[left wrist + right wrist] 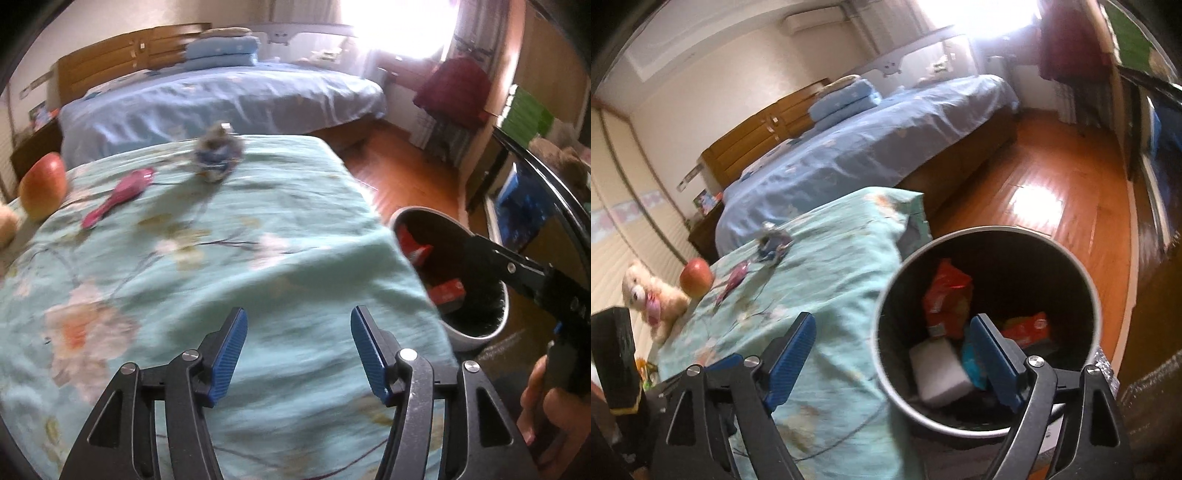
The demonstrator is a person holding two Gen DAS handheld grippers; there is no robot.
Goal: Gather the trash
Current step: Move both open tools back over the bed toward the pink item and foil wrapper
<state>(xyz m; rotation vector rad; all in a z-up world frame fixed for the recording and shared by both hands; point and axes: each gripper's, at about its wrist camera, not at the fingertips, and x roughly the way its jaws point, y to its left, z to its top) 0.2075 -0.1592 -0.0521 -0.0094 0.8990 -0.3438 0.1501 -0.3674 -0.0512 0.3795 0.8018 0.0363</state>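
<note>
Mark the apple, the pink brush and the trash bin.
apple (43, 186), left wrist view, middle of its skin.
pink brush (130, 188), left wrist view, its head.
trash bin (1086, 275), right wrist view, far rim.

The left wrist view looks down over the teal floral cloth (229, 236); the right wrist view looks near into the trash bin (1086, 280). Both show the cloth, the bin and the far blue bed (871, 147).
</note>
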